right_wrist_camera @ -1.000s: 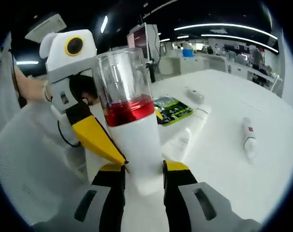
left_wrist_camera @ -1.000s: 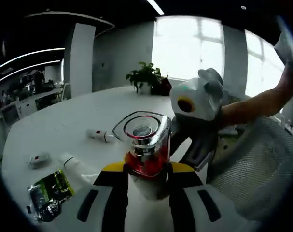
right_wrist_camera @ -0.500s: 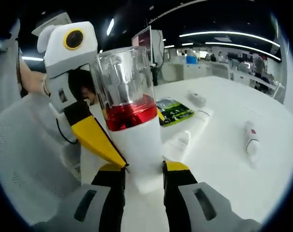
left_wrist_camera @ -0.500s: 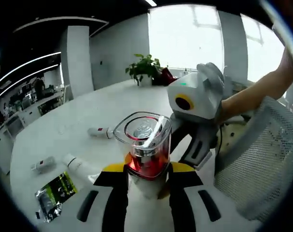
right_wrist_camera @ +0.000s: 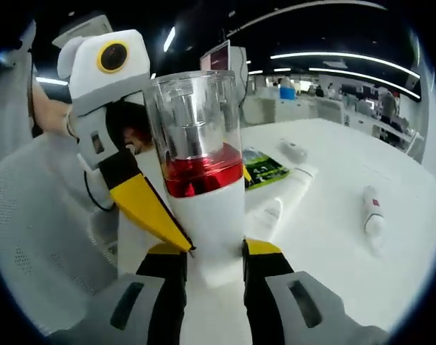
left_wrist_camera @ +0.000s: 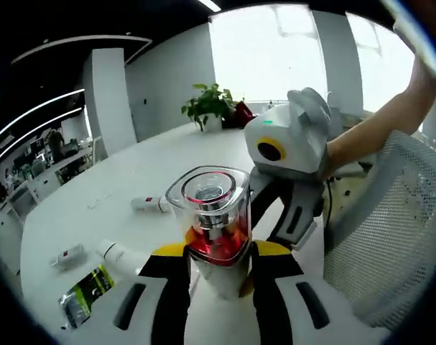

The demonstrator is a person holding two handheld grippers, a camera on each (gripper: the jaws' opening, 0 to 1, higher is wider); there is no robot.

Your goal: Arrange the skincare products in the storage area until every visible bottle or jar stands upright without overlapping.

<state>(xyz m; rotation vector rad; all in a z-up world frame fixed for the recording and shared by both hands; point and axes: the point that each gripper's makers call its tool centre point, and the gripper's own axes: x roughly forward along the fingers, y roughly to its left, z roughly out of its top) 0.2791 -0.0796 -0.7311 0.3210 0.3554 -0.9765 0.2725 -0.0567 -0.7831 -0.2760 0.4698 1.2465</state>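
Observation:
A white bottle (left_wrist_camera: 216,215) with a red collar and a clear square cap is held above the white table (left_wrist_camera: 95,194), cap end toward the left gripper view. My left gripper (left_wrist_camera: 218,260) is shut on its white body. In the right gripper view the same bottle (right_wrist_camera: 203,187) stands upright between the jaws of my right gripper (right_wrist_camera: 207,260), which is shut on its lower body. The left gripper's yellow finger (right_wrist_camera: 147,210) presses the bottle from the left. The right gripper's fingers (left_wrist_camera: 293,215) reach the bottle from the right.
On the table lie a white tube with a red label (left_wrist_camera: 149,204) (right_wrist_camera: 372,212), a larger white tube (left_wrist_camera: 121,253) (right_wrist_camera: 293,183), a green sachet (left_wrist_camera: 85,293) (right_wrist_camera: 264,165) and a small white item (left_wrist_camera: 68,255). A mesh chair (left_wrist_camera: 390,230) stands close. A plant (left_wrist_camera: 210,108) sits far back.
The bottle stays gripped by both grippers. Both views have shifted slightly with the hands; the things on the table lie as before.

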